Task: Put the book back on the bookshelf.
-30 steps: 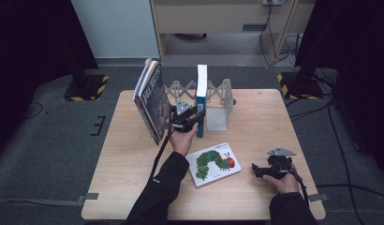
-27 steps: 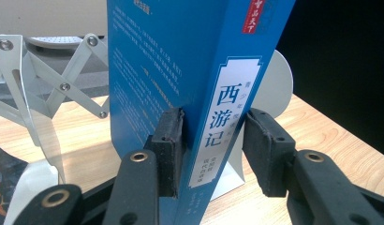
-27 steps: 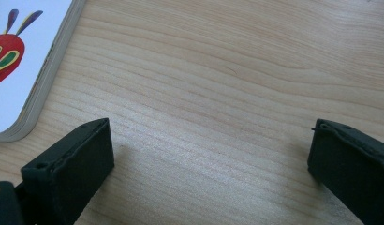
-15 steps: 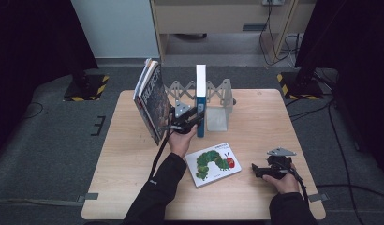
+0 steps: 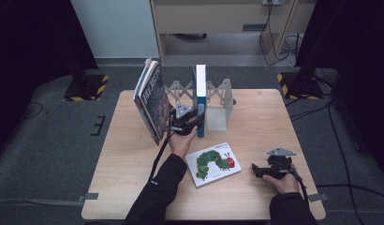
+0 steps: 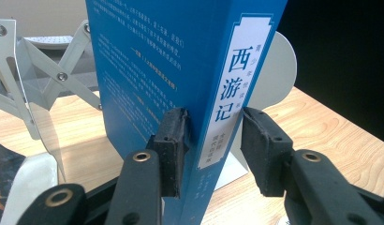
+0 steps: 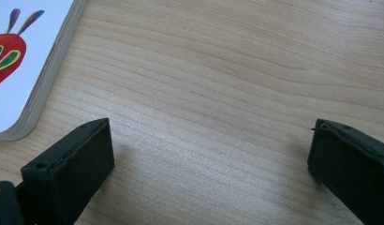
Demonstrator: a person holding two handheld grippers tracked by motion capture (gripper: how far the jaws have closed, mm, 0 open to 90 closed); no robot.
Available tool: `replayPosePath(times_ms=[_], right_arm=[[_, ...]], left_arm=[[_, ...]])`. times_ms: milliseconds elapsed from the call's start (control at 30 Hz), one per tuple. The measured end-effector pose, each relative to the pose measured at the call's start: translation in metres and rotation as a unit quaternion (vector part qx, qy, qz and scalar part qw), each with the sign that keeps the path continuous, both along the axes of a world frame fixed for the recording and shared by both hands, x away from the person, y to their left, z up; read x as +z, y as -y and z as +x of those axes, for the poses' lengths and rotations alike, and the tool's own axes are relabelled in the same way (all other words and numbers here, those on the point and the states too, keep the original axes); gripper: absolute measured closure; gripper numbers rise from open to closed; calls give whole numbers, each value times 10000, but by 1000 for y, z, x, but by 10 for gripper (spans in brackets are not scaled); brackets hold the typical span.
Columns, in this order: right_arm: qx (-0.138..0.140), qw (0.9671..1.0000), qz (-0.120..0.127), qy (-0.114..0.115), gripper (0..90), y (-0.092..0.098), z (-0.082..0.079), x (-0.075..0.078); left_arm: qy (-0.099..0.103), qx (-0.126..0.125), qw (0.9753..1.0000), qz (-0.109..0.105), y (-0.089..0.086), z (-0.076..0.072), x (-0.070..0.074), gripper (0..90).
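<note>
The left gripper (image 6: 213,140) is straddling the spine of the upright blue book (image 6: 180,70) in the folding rack (image 5: 218,96), one finger touching the cover and the other just off the spine. Judging by this, squeezing squarely and low should be keeping the book upright. The right gripper (image 7: 209,164) is resting wide open, holding nothing, on the table (image 7: 227,70) beside the caterpillar book (image 7: 21,61).

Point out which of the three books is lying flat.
The caterpillar book lies flat on the table; the blue book stands upright, the dark book leans.
</note>
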State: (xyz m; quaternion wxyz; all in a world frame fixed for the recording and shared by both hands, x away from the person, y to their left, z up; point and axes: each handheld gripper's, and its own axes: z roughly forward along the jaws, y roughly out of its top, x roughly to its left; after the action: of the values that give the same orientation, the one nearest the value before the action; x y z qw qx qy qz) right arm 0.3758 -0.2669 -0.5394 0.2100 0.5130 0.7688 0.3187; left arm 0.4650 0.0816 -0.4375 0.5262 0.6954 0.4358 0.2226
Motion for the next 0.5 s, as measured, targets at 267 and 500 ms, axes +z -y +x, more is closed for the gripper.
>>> replayPosePath(times_ms=[267, 500], right_arm=[[-2, 10000, 0, 2, 9, 0, 0, 0], [-4, 10000, 3, -2, 8, 0, 0, 0]], left_arm=[[41, 4, 10000, 9, 1, 0, 1, 575], [87, -179, 9997, 114, -5, -10, 8, 527]])
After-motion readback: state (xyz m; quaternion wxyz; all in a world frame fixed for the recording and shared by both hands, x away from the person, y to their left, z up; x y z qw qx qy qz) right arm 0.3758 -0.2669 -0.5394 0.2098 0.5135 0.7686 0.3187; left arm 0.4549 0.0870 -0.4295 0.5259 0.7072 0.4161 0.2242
